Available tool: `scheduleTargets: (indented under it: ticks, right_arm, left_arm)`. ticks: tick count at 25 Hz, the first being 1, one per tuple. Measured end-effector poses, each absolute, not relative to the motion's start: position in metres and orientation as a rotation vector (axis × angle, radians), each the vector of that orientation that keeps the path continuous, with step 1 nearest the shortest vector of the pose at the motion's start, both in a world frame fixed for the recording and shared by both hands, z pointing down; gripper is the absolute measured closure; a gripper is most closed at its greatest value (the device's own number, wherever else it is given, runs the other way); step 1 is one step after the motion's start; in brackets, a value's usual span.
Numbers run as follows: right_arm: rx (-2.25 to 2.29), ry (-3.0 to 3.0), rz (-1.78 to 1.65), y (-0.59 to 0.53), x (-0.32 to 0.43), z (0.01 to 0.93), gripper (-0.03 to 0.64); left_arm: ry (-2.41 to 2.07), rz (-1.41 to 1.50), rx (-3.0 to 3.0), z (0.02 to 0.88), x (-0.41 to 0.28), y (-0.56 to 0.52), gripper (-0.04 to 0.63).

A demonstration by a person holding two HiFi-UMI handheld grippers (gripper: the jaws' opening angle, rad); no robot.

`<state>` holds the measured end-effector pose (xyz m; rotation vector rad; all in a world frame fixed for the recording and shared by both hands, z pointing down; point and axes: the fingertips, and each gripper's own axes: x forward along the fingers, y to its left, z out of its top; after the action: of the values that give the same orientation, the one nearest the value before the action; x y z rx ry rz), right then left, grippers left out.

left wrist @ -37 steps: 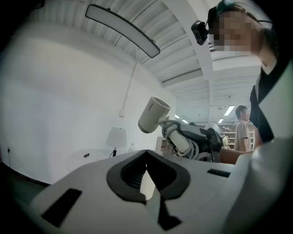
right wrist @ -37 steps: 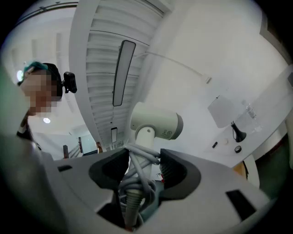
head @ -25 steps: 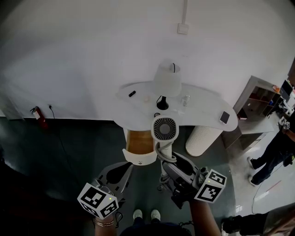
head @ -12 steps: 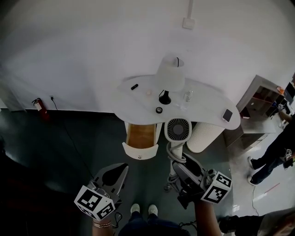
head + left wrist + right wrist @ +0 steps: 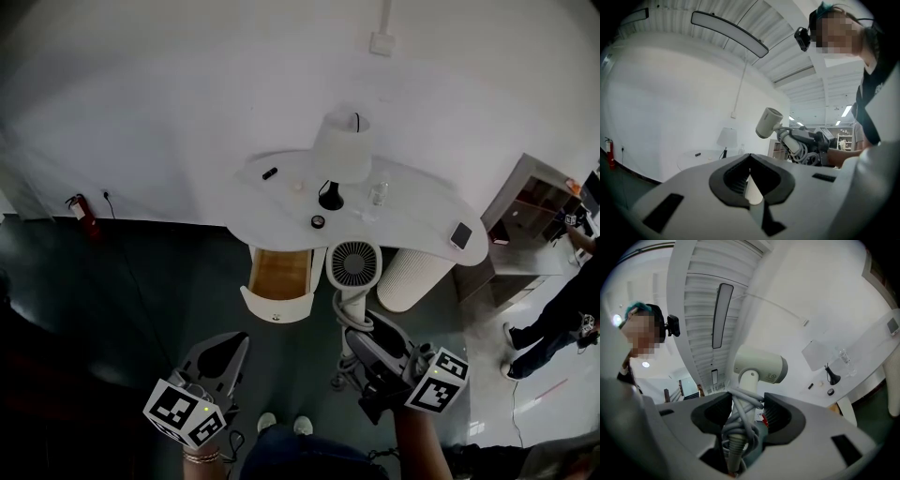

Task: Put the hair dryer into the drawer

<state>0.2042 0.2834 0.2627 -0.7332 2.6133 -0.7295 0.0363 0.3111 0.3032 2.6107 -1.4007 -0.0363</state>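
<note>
My left gripper is pressed together, holding nothing. The drawer under the desk is pulled out and looks empty. Just right of it the hair dryer is up in the air, hard and I think light. My right gripper pinches its handle, over the wrapped cord, a good hold.

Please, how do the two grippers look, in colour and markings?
Both the left gripper and the right gripper have pale grey tapering fingers with dark ribbed lining. Each carries a white cube with black square markers. A bracelet sits at the left wrist.
</note>
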Motion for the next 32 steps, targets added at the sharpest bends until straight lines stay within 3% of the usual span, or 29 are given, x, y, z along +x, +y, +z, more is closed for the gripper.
scheduleTargets:
  ticks: [32]
  right_arm:
    - [-0.818,2.718,-0.843,0.219,0.134,0.296,0.39]
  left_arm:
    - [-1.212,0.04,2.614,0.33,-0.017,0.228,0.58]
